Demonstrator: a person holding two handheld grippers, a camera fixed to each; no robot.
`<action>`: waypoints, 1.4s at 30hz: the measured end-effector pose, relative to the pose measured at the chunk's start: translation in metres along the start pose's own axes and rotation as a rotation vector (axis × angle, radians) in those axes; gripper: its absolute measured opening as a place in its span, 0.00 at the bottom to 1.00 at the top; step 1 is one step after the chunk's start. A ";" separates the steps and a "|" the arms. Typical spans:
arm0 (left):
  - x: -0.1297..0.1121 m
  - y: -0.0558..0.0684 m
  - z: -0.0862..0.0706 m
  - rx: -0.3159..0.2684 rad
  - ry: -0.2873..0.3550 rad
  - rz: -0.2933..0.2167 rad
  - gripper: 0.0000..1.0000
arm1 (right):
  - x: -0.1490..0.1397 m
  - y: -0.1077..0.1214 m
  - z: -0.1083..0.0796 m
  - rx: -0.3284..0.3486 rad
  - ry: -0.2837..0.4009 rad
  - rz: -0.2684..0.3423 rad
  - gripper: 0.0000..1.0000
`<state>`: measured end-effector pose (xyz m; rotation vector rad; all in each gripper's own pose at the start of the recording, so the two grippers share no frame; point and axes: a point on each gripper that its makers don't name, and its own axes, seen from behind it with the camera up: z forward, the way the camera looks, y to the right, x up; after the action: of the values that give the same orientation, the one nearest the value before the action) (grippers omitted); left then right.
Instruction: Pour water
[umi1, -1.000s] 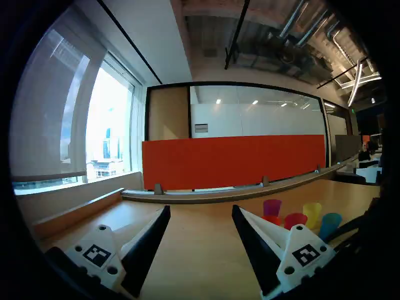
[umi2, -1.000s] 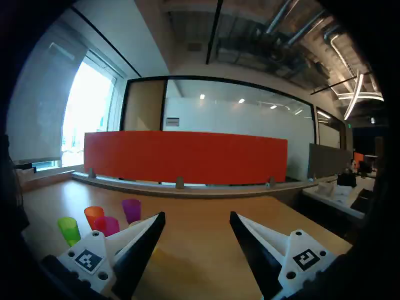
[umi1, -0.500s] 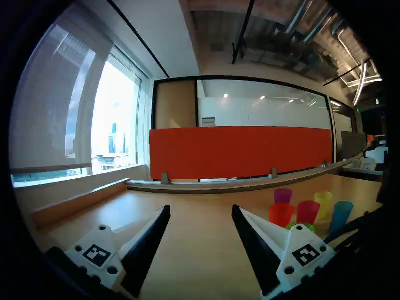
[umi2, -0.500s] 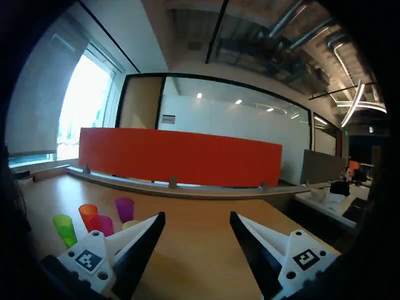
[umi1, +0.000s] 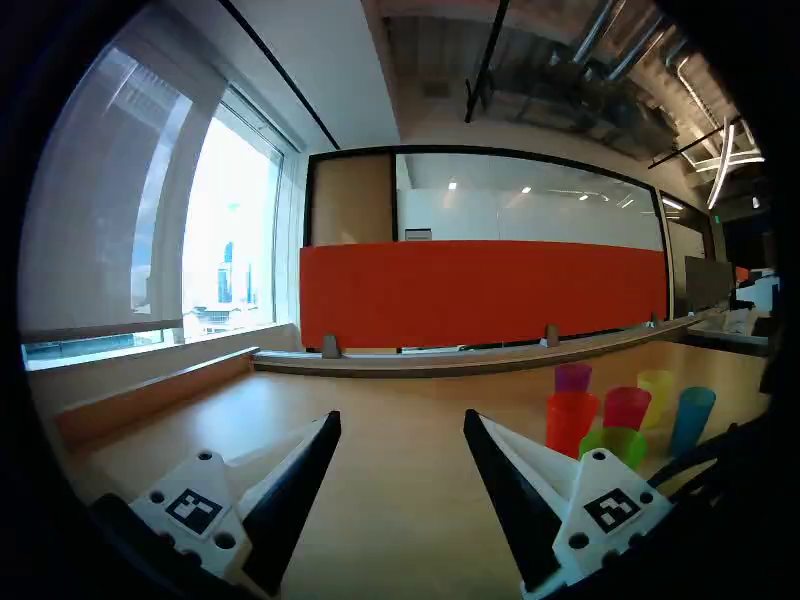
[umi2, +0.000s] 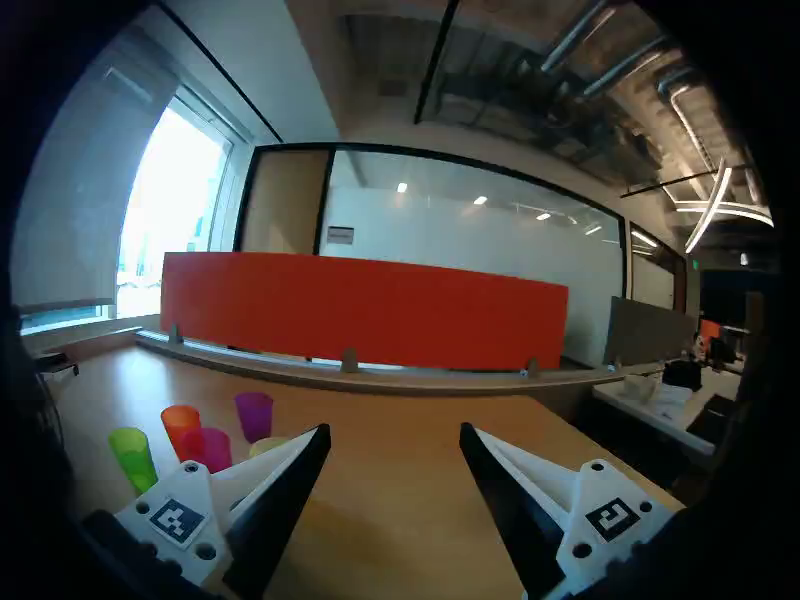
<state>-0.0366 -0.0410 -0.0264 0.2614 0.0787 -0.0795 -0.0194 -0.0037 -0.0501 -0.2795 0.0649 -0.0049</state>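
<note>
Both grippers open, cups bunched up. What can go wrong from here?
1. The translucent orange plastic cup, pink cup and green cup stand bunched together, so the open left gripper reaching for one may topple its neighbours.
2. The yellow cup sits partly hidden behind a finger of the right gripper; a blind approach may clip it.
3. Whether any cup holds water cannot be told.

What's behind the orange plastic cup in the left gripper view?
A purple plastic cup stands right behind the orange plastic cup; only its upper part shows, the rest is covered. Their insides cannot be seen.
</note>
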 end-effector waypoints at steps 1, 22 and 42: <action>-0.002 -0.001 0.000 0.001 -0.003 -0.001 0.91 | -0.001 0.000 0.000 -0.001 0.000 0.002 1.00; -0.008 0.001 0.000 -0.012 -0.015 -0.017 0.91 | -0.005 0.002 -0.001 0.003 -0.005 0.009 1.00; -0.009 0.002 0.000 -0.012 -0.017 -0.016 0.91 | 0.005 0.004 0.004 0.008 0.064 0.001 1.00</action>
<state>-0.0459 -0.0383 -0.0255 0.2479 0.0640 -0.0967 -0.0143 0.0009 -0.0477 -0.2715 0.1288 -0.0136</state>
